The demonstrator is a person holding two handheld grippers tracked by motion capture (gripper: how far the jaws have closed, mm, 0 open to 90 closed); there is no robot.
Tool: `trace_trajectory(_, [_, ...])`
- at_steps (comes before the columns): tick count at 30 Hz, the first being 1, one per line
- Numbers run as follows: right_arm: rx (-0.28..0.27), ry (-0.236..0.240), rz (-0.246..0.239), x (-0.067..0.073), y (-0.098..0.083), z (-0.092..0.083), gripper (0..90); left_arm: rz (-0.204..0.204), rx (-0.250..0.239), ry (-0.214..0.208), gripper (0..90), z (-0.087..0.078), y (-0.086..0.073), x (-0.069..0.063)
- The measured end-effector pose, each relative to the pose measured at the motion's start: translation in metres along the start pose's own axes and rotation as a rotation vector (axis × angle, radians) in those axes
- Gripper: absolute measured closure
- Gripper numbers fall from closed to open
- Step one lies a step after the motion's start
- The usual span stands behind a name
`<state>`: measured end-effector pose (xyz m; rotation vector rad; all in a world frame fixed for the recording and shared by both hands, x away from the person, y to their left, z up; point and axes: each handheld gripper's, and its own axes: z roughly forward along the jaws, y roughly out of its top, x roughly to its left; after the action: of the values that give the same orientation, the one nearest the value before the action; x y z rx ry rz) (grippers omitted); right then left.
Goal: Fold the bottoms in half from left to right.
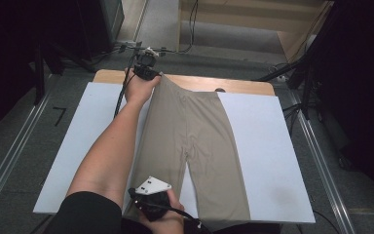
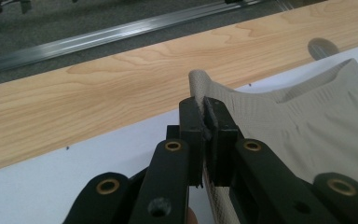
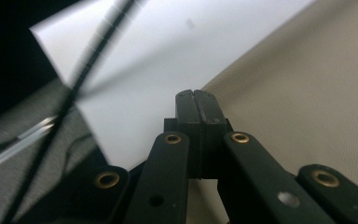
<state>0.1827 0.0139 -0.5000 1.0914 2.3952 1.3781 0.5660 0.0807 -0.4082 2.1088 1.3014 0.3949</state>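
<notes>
**Operator:** From the high view I have the beige shorts [image 1: 190,141] laid flat on the white board [image 1: 268,156], waistband at twelve o'clock, leg openings at six. They sit left of the board's middle, and the waistband just overlaps the strip of wooden table [image 1: 243,87] at the far edge.

**Observer:** What is your left gripper doing?

**Operator:** The left gripper [image 1: 148,73] is out at the eleven o'clock corner of the shorts. In the left gripper view its jaws are clamped on the waistband corner [image 2: 200,86]; a fold of ribbed fabric stands up between the pads, and the rest of the waistband runs off toward three o'clock.

**Observer:** And the right one?

**Operator:** The right gripper [image 1: 148,197] is at six o'clock, over the hem of the left leg, with my hand [image 1: 168,217] wrapped around it. In the right gripper view [image 3: 197,100] the jaws stand pressed together, tip to tip. I see the beige cloth lying to the right of and under them, but I cannot tell whether any of it is pinched between the pads.

**Observer:** Anything else on the board?

**Operator:** A black cable [image 3: 81,70] crosses the right gripper view, blurred, from one o'clock to seven.
</notes>
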Motion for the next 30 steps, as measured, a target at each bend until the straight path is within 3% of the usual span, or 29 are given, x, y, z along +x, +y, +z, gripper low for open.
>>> trace_trajectory(6, [-0.082,0.058,-0.035,0.007,0.014,-0.016,89.0,-0.009,-0.004,0.032,87.6,-0.009,-0.001,0.015])
trace_trajectory(9, [-0.102,0.054,-0.029,0.006,0.017,-0.025,89.0,-0.021,-0.012,0.034,87.6,-0.014,-0.005,0.022])
trace_trajectory(12, [-0.095,0.050,-0.041,0.000,0.013,-0.038,88.9,-0.019,-0.021,0.029,87.5,-0.015,-0.010,0.020])
trace_trajectory(19, [-0.089,-0.021,-0.073,-0.027,-0.011,-0.073,88.9,-0.009,-0.047,-0.008,87.0,-0.011,-0.014,-0.001])
trace_trajectory(23, [-0.096,-0.075,-0.093,-0.034,-0.026,-0.094,88.9,0.002,-0.076,-0.041,87.0,-0.011,-0.012,-0.016])
trace_trajectory(30, [-0.110,-0.136,-0.045,-0.058,-0.050,-0.129,88.9,-0.004,-0.096,-0.090,87.1,-0.002,-0.010,-0.039])
